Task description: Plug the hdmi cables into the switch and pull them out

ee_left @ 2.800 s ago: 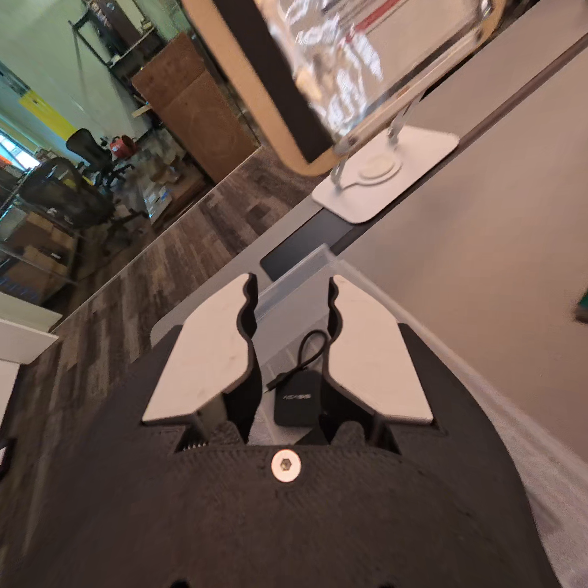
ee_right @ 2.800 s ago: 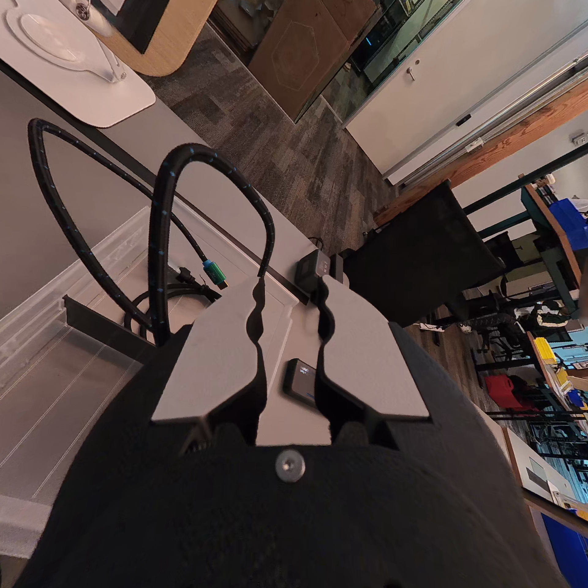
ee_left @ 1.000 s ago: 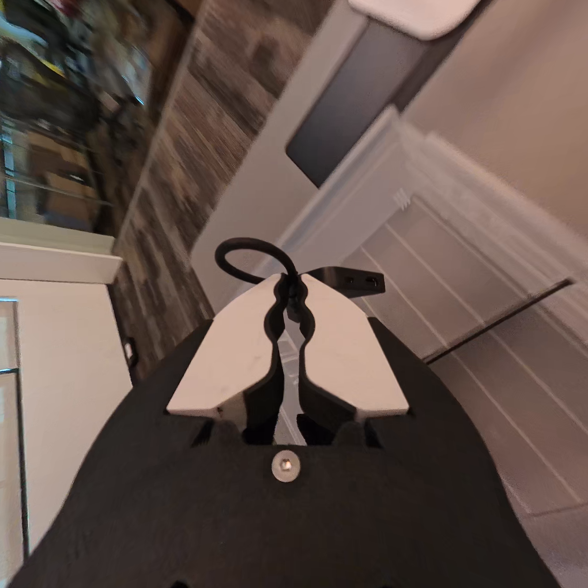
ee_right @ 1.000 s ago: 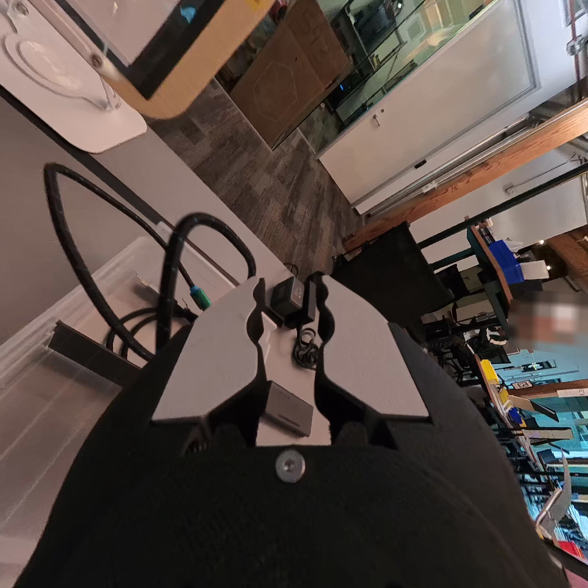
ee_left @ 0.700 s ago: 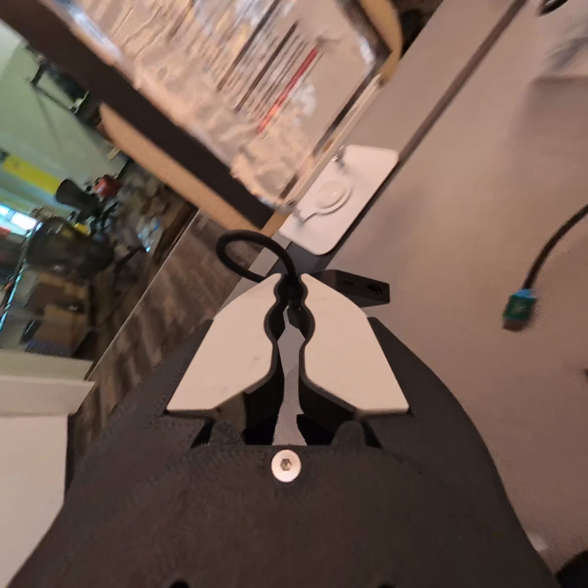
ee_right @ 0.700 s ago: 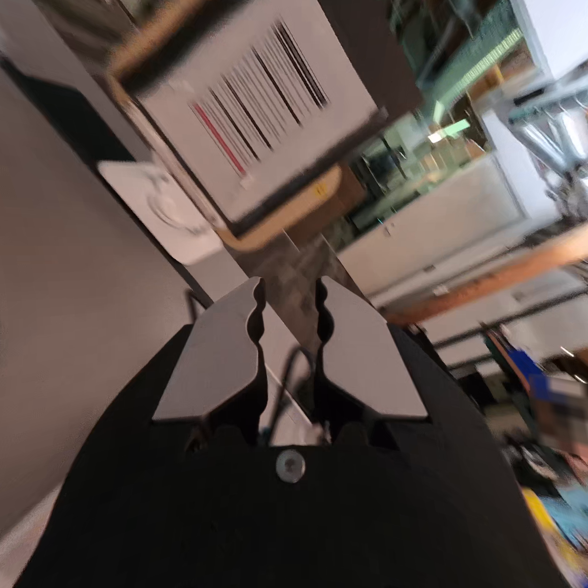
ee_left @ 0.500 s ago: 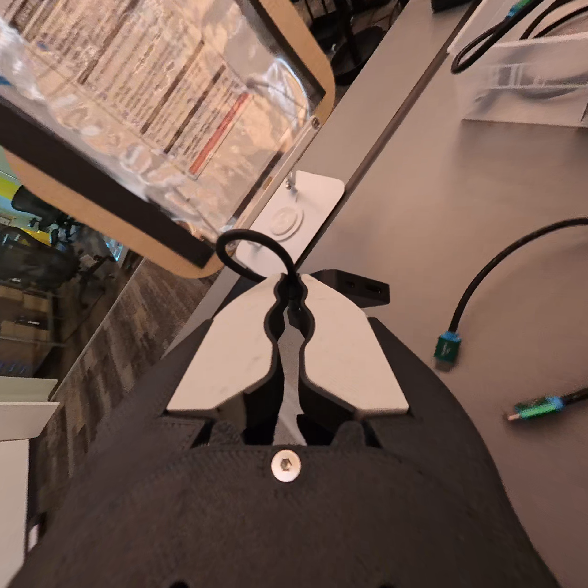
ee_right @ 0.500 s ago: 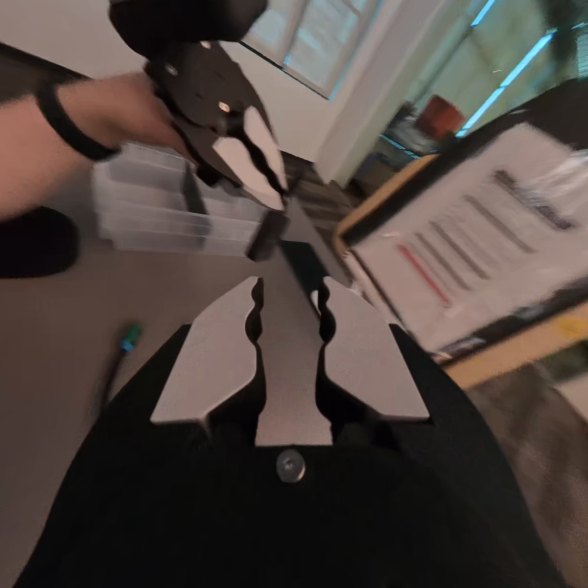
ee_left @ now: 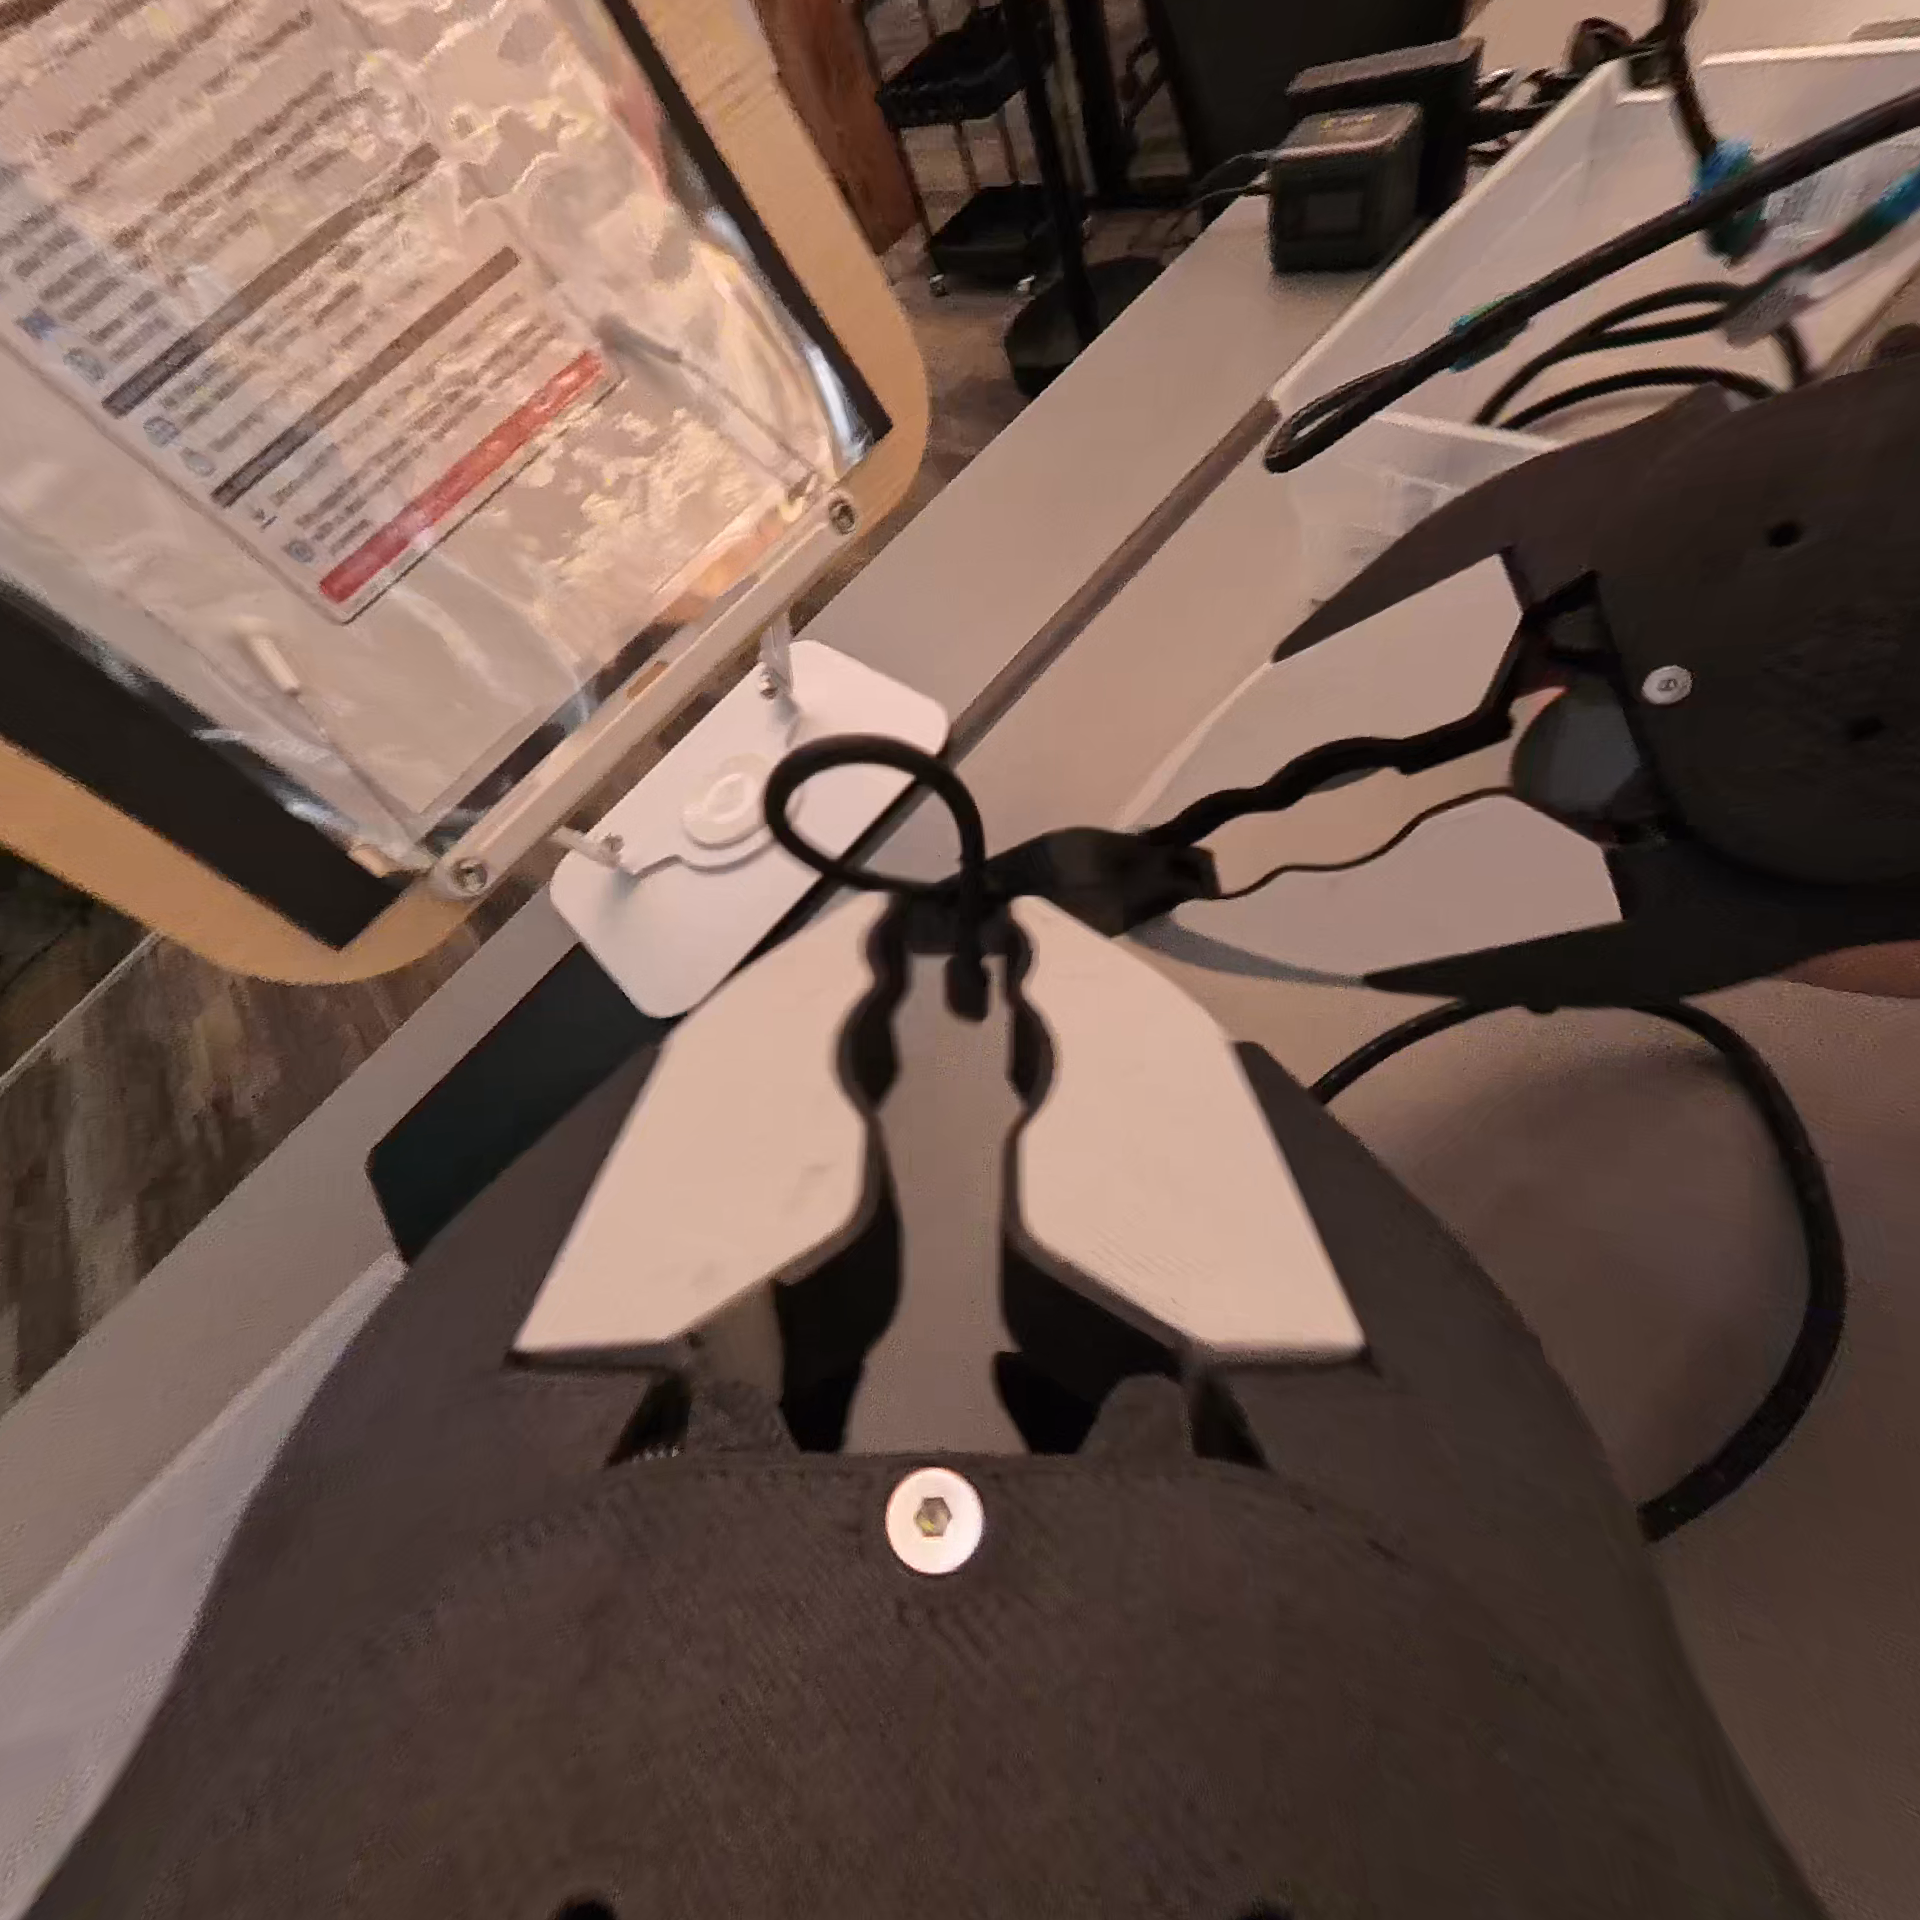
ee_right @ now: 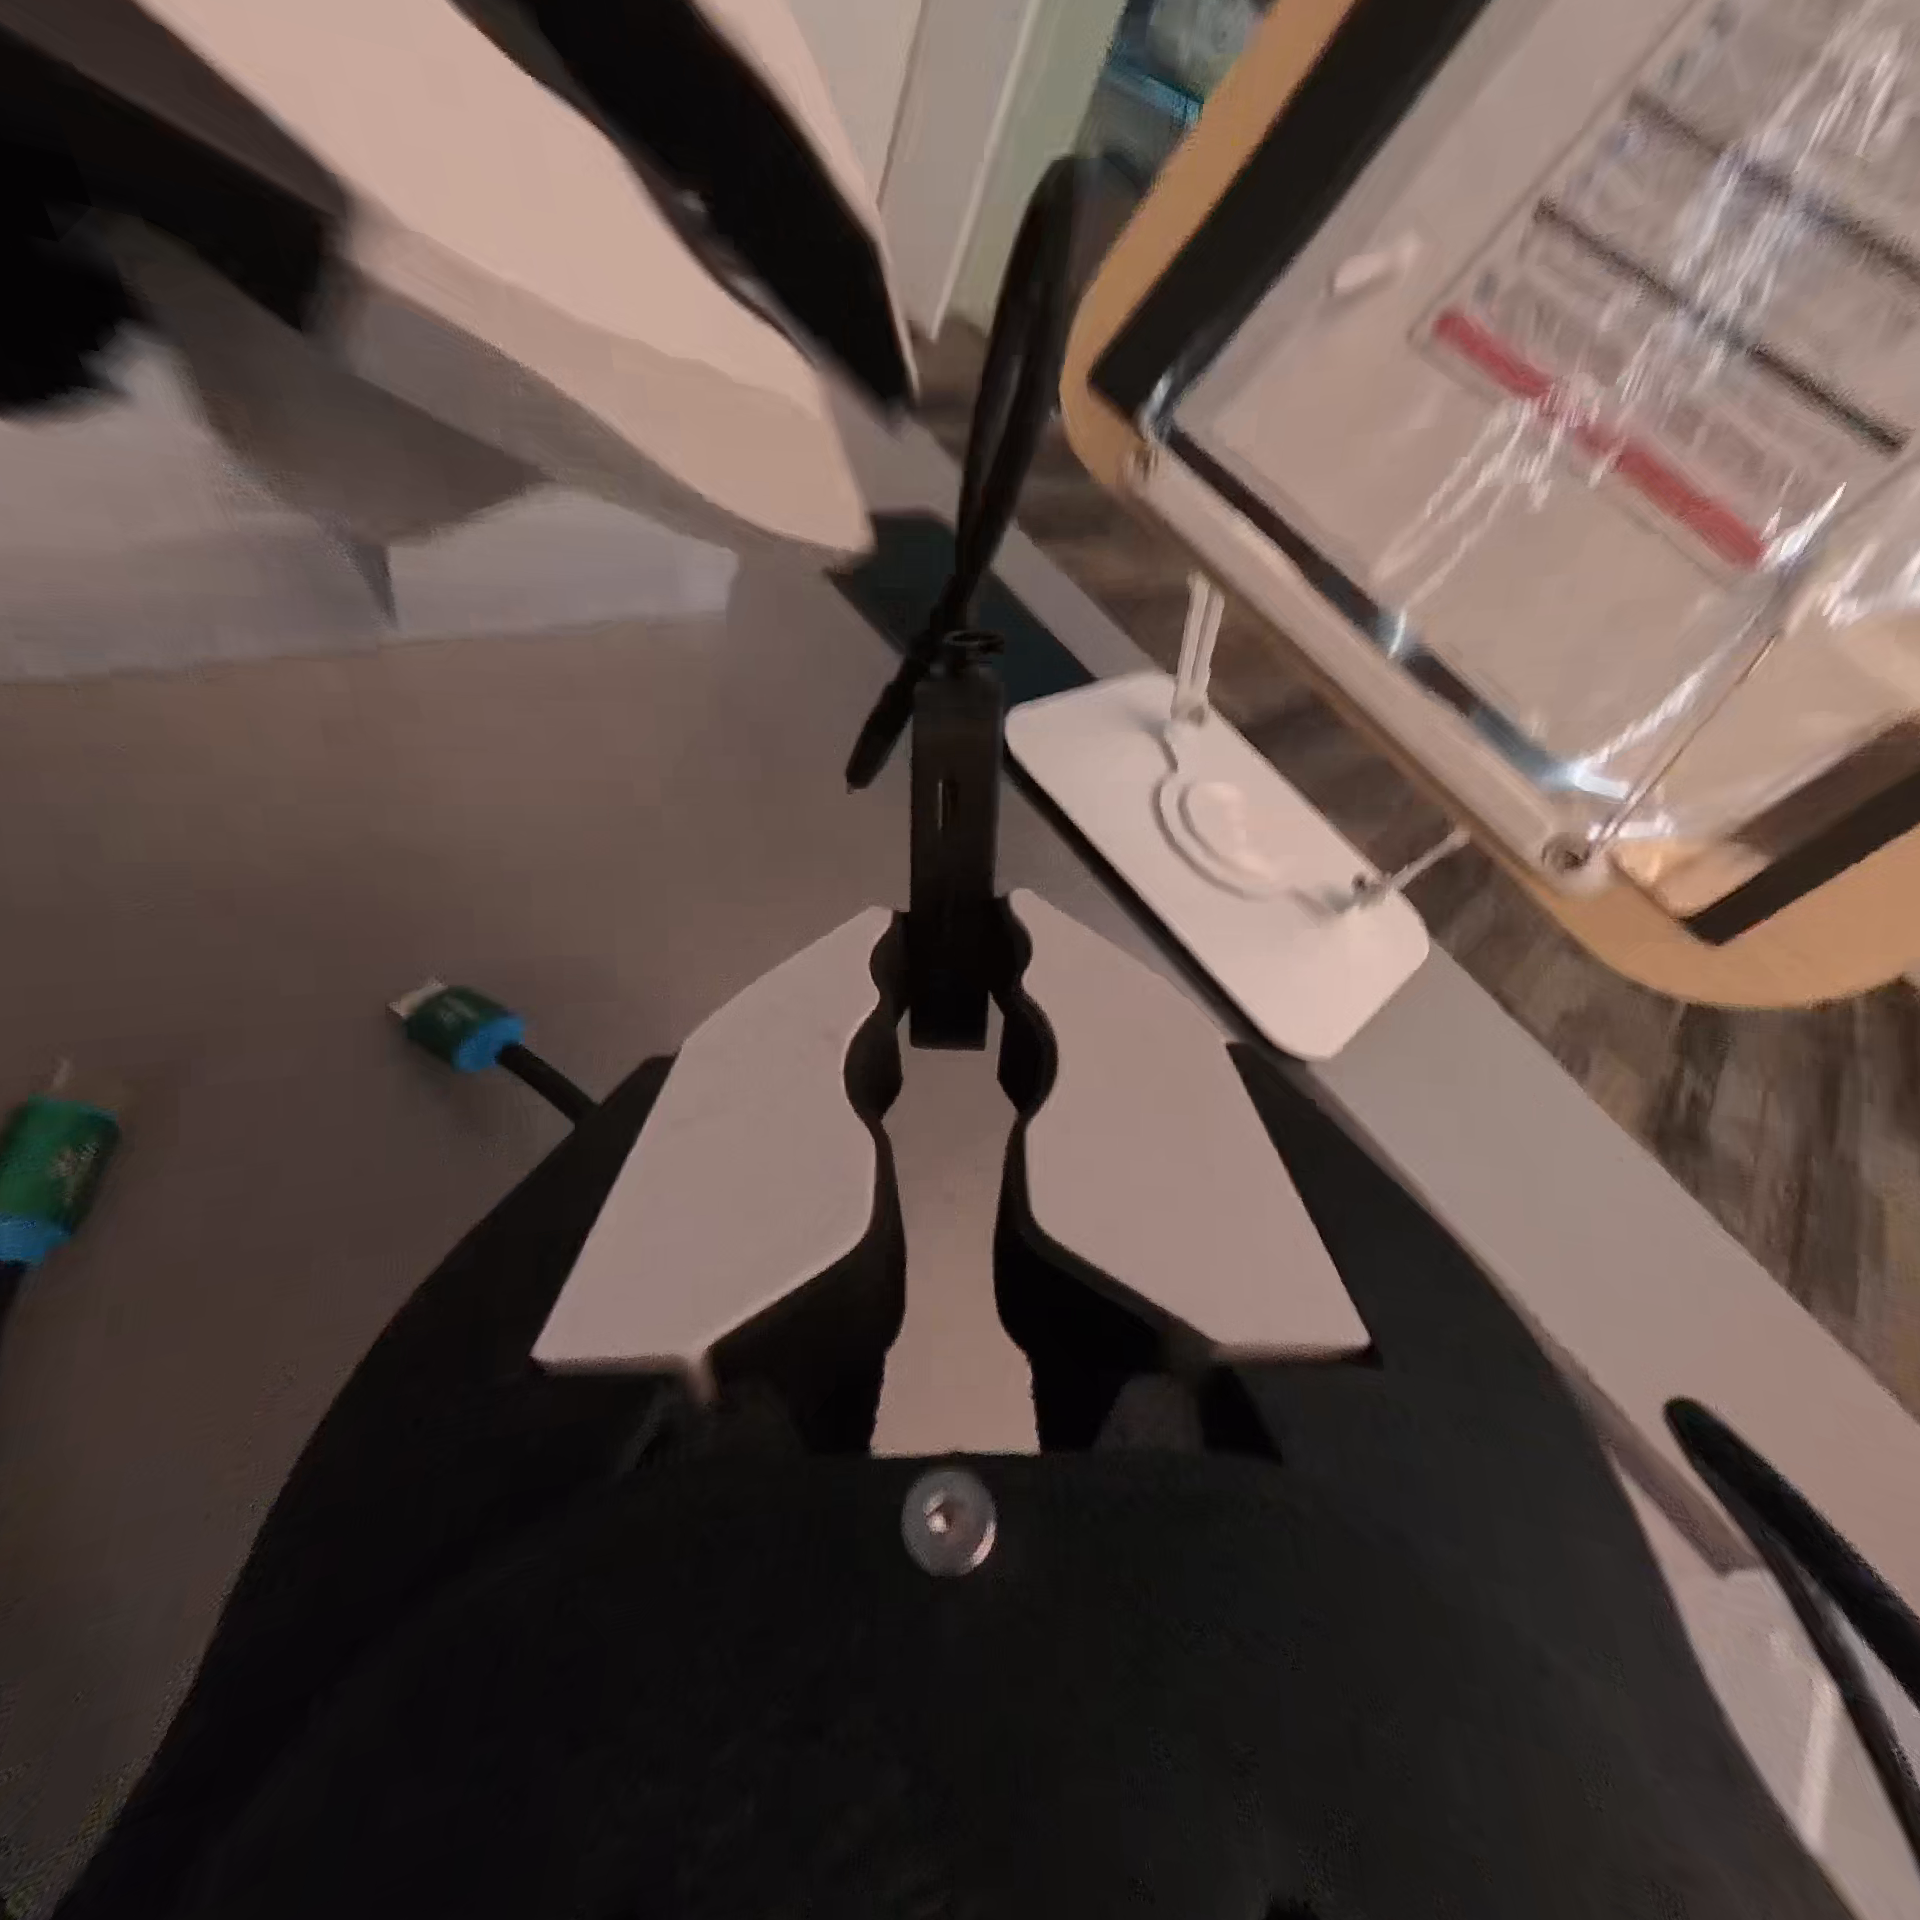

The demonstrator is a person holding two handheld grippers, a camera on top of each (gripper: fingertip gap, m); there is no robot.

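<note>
grey table, two green plugs, white stand base

Premises present as an office or workshop space. Evidence: a grey desk bearing a framed notice stand, a clear plastic bin of cables, and grey carpet tiles beyond.

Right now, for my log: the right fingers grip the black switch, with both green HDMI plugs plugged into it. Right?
No: the right wrist view shows both green HDMI plugs lying loose on the table, unplugged. The right fingers do grip the black switch.
</note>
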